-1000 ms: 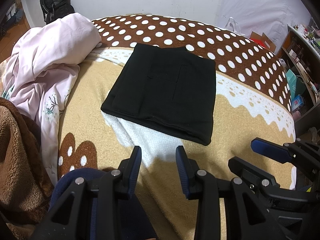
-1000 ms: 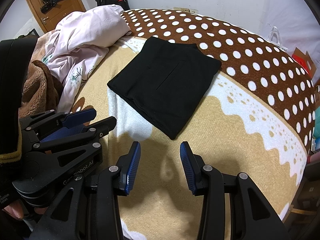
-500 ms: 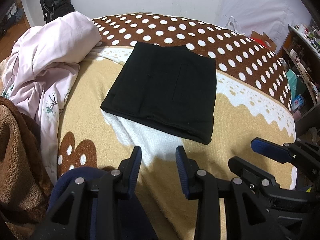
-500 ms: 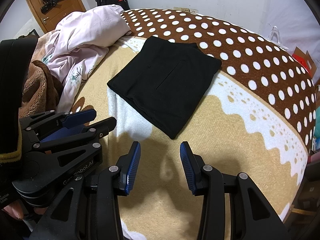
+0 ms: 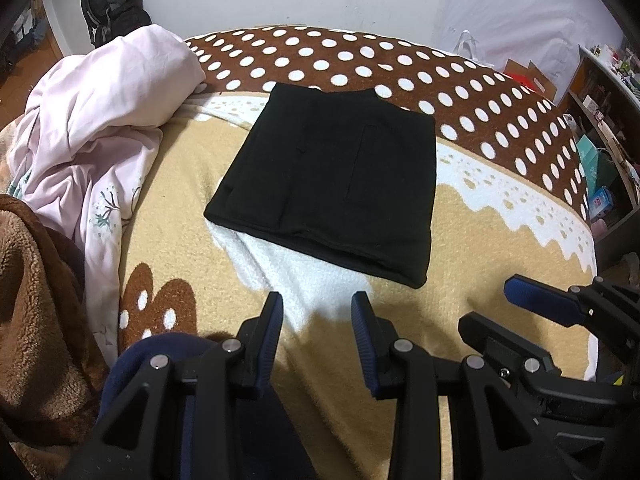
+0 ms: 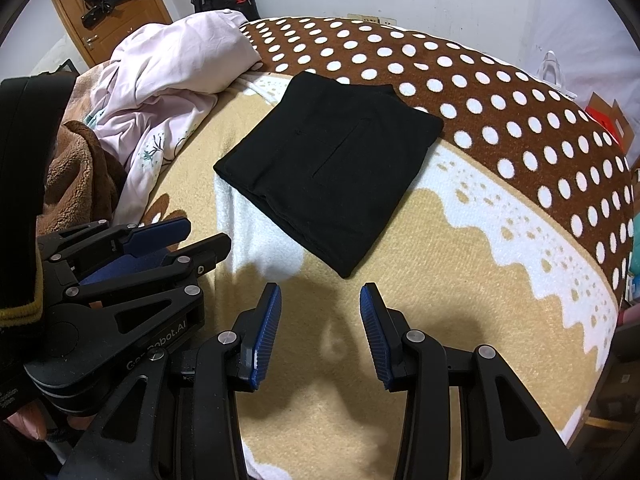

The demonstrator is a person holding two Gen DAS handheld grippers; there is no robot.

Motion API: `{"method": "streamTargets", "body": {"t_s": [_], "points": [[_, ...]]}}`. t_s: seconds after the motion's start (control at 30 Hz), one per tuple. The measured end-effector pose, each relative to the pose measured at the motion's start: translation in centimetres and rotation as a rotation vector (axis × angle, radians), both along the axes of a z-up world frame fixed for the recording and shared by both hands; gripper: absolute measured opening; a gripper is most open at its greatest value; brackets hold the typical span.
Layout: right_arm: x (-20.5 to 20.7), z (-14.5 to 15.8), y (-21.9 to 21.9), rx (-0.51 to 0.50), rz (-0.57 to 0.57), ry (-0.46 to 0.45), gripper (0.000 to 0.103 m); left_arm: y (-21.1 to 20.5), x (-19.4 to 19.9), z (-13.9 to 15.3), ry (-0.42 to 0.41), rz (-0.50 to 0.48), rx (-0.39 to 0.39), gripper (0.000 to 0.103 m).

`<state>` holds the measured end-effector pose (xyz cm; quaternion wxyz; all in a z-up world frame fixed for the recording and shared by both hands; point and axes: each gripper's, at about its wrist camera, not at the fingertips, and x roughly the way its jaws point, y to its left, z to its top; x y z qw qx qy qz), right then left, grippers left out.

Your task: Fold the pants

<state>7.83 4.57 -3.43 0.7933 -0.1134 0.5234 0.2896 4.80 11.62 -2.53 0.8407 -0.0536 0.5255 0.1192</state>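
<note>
Both jaws stand spread wide with nothing between them. Neither the left gripper point(image 5: 317, 320) nor the right gripper point(image 6: 320, 312) touches cloth; each hovers over the tan blanket point(image 5: 480, 248) on the bed. Folded into a flat black rectangle, the pants point(image 5: 332, 176) lie at twelve o'clock, apart from both. A pink quilt point(image 5: 100, 120) is bunched at ten o'clock.

Folded pants point(image 5: 332, 184) (black) on blanket point(image 5: 480, 240)
</note>
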Motion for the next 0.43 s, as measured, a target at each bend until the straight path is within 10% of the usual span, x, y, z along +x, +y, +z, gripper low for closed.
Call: {"method": "streamTargets", "body": {"t_s": [0.43], "points": [[0.13,-0.19,-0.4,0.012,-0.004,0.004,0.042,-0.54,-0.12,0.58,-0.03,0.012,0.042,0.036]]}}
